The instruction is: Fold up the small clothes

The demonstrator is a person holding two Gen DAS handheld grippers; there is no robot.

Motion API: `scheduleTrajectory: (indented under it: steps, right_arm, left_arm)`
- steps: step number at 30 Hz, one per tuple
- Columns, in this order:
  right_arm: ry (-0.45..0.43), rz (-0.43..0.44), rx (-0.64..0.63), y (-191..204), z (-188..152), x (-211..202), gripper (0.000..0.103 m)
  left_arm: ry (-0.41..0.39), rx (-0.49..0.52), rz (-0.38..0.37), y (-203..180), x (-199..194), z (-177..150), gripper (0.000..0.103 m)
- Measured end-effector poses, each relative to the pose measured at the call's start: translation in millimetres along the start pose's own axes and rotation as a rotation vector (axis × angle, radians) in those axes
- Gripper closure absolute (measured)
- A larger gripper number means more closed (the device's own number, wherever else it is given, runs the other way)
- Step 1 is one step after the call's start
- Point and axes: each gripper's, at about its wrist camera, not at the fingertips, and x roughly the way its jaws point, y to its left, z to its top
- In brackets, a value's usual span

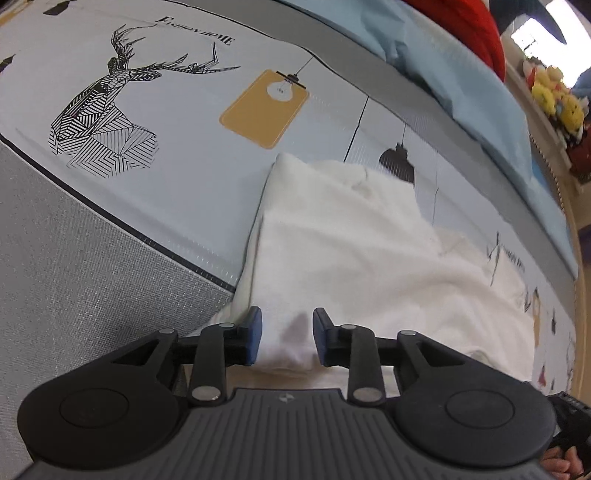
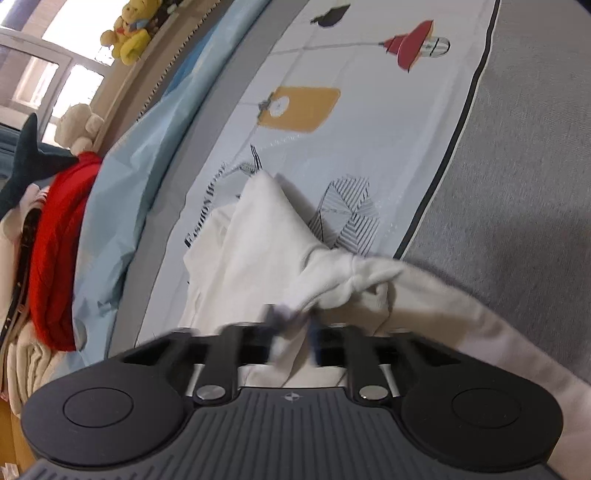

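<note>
A small white garment (image 1: 343,240) lies on a printed bedsheet (image 1: 177,155). In the left wrist view its near edge sits between the blue pads of my left gripper (image 1: 287,341), whose jaws stand apart around a bunched fold. In the right wrist view the same white garment (image 2: 258,240) is bunched and lifted, and my right gripper (image 2: 291,328) is shut on a gathered corner of it; the fingers are motion-blurred.
A light blue quilt (image 1: 461,81) and red cloth (image 2: 59,240) lie along the bed's far side. Plush toys (image 2: 129,26) sit on a ledge by the window. Grey mattress fabric (image 1: 81,266) borders the sheet.
</note>
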Motion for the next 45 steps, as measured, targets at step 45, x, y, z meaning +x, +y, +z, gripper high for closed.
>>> scheduleTrajectory:
  steps: [45]
  right_arm:
    - [-0.075, -0.309, -0.086, -11.4, 22.3, -25.6, 0.068]
  left_arm:
    - [-0.181, 0.199, 0.07, -39.2, -11.8, -11.2, 0.089]
